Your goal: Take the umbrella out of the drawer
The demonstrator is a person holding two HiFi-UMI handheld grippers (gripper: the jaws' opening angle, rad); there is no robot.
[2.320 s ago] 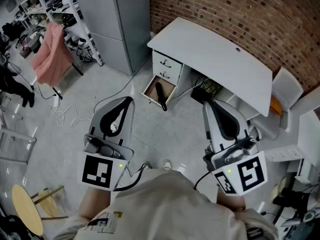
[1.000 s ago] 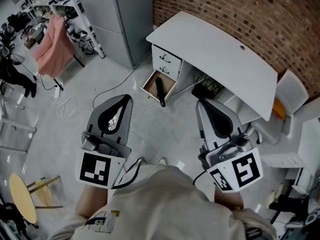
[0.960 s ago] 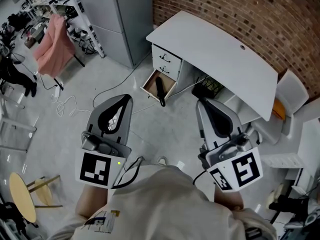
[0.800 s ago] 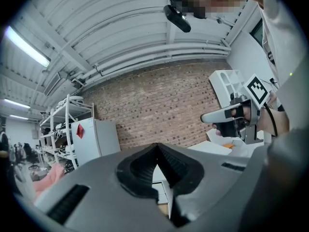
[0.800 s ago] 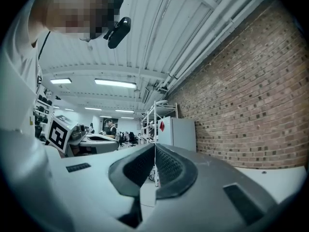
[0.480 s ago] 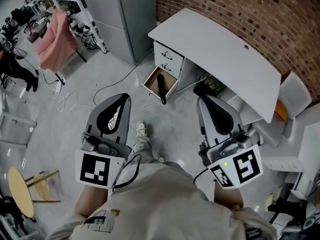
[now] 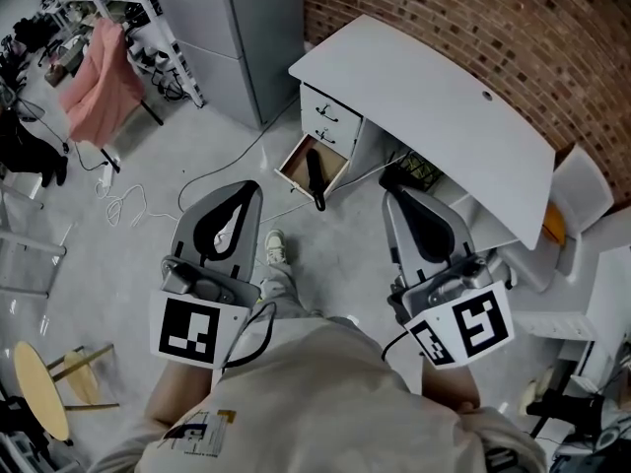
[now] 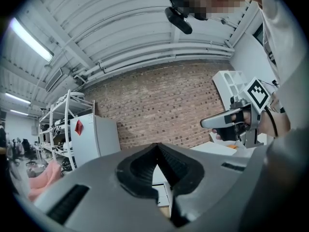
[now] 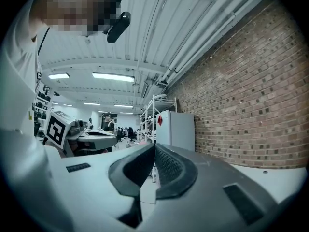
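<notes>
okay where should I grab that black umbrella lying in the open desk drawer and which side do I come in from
Grip the umbrella by the end that pokes out over the front edge of the drawer. It lies lengthwise in the open drawer, so that end looks free all round, while the rest sits low between the walls. Come in from the drawer's open front, tool across the shaft.

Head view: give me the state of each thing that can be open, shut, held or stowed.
Wood-lined bottom desk drawer: pulled open.
Upper white drawers: shut.
Black folded umbrella: lying in the open drawer, untouched.
Left gripper: jaws together, empty.
Right gripper: jaws together, empty.
</notes>
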